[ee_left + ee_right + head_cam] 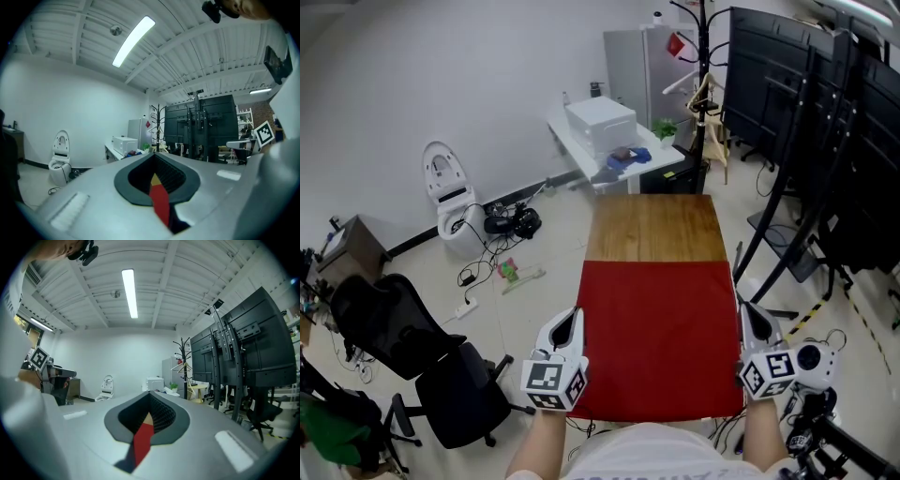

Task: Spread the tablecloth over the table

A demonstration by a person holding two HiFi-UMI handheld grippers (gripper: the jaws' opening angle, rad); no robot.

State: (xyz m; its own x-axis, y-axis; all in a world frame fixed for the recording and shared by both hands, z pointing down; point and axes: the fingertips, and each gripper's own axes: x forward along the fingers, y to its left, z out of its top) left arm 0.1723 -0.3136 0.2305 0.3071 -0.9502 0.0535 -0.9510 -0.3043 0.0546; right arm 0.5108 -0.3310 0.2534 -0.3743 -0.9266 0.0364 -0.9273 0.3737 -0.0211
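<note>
A red tablecloth [661,337] lies flat over the near part of a wooden table [654,230]; the far part is bare wood. My left gripper [573,315] is at the cloth's left edge and my right gripper [748,311] at its right edge, both near the near corners and pointing away from me. In the left gripper view the left gripper [157,180] has its jaws shut with a strip of red tablecloth [161,201] between them. The right gripper [145,422] is shut the same way on a strip of tablecloth [142,440].
A black office chair [403,337] stands at the left, with a white toilet-like unit [445,192] and floor cables [502,225] beyond it. A white side table [600,150] and a coat rack [703,56] stand past the table's far end. Black screen stands [806,122] line the right.
</note>
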